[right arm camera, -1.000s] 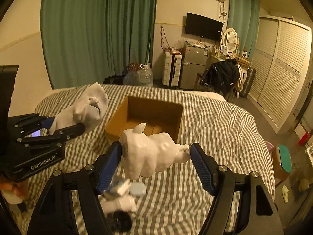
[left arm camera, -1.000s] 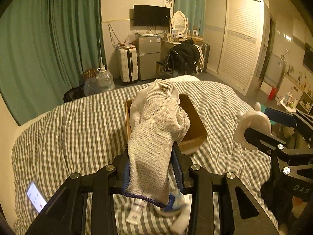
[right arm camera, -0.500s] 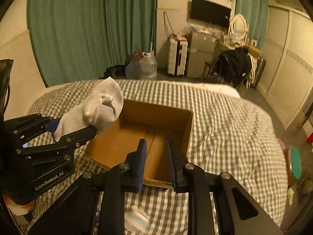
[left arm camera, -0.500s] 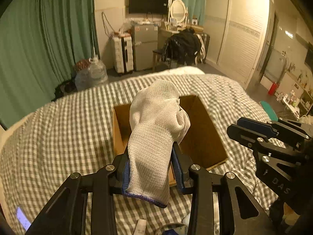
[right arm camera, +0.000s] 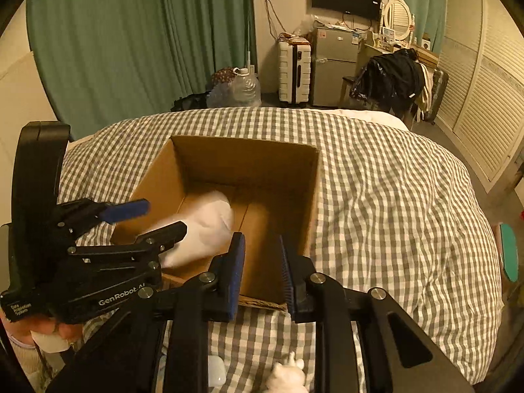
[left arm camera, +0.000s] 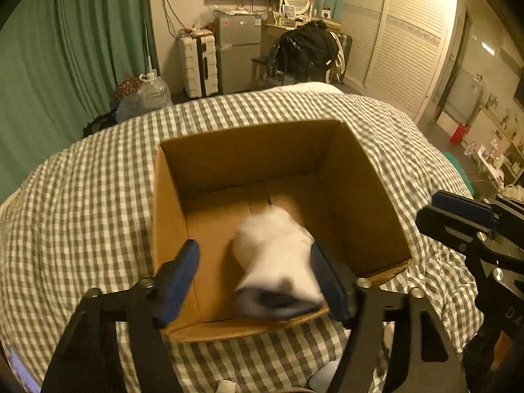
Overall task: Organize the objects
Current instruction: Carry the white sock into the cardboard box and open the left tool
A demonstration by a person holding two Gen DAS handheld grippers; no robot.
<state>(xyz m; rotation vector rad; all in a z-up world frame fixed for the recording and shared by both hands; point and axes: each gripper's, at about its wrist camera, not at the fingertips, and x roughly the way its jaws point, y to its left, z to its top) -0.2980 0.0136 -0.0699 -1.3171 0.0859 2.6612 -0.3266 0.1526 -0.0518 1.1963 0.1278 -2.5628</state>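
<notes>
White sock [left arm camera: 275, 258] blurred between the just-opened jaws of the left gripper [left arm camera: 253, 278], released over the cardboard box [left arm camera: 357, 177] at six o'clock, right gripper [right arm camera: 260, 271] clenched, nothing held

Box [left arm camera: 360, 196]: plain brown cardboard, matt, raw corrugated edge along the near rim. Sock [left arm camera: 278, 262]: white knit cloth, soft, blurred, with a darker cuff band. Bedcover [left arm camera: 82, 213]: woven grey-and-white check cloth, matt, creased. Left gripper [left arm camera: 255, 278]: black matt plastic frame, silver metal screw heads, blue rubbery-looking pads. Right gripper [right arm camera: 260, 268]: same black frame, blue pads with a ribbed face. Small white figurine [right arm camera: 288, 376] looked smooth and slightly glossy. Curtain [right arm camera: 131, 49]: green cloth, pleated, matt.
</notes>
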